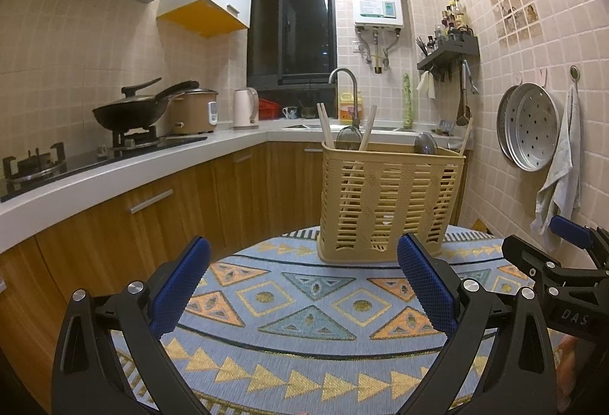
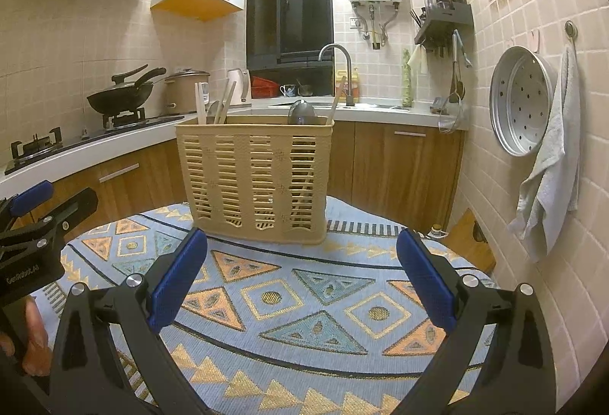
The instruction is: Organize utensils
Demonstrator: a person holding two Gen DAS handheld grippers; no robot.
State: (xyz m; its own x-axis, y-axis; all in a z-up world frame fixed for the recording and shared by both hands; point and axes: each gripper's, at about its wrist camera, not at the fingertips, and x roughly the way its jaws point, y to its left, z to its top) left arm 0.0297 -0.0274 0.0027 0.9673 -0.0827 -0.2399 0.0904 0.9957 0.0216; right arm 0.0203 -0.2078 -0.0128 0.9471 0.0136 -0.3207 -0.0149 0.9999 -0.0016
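1. Beige slotted plastic utensil basket [image 1: 390, 201] stands upright on the patterned tablecloth [image 1: 304, 308], at the far part of the round table, well ahead of both your tools.
2. Contents, as far as visible: pale chopsticks [image 1: 325, 127] lean out of the left end, a metal spoon bowl [image 1: 348, 138] shows beside them, and a second spoon [image 1: 425, 142] rises near the right end. In the right wrist view a wooden handle [image 2: 337, 99] also sticks up at the right side. The basket's inner compartments are hidden behind the slats, so you cannot tell how the items are sorted.
3. Left gripper [image 1: 304, 285]: jaws spread wide, nothing between the blue pads [image 1: 426, 285]. It hovers over the cloth, short of the basket.
4. Right gripper [image 2: 300, 281]: likewise spread wide and empty, hovering over the cloth just in front of the basket.
5. Table check: no loose utensil shows on the cloth in either view. The near edge under your tools is hidden.
6. Judgement: the utensils appear to be all in the basket, so the task looks at or near its end. What may be left is only regrouping by type, which these views cannot confirm.
7. Risk note: the basket is light and tall; a nudge at the rim could tip it.
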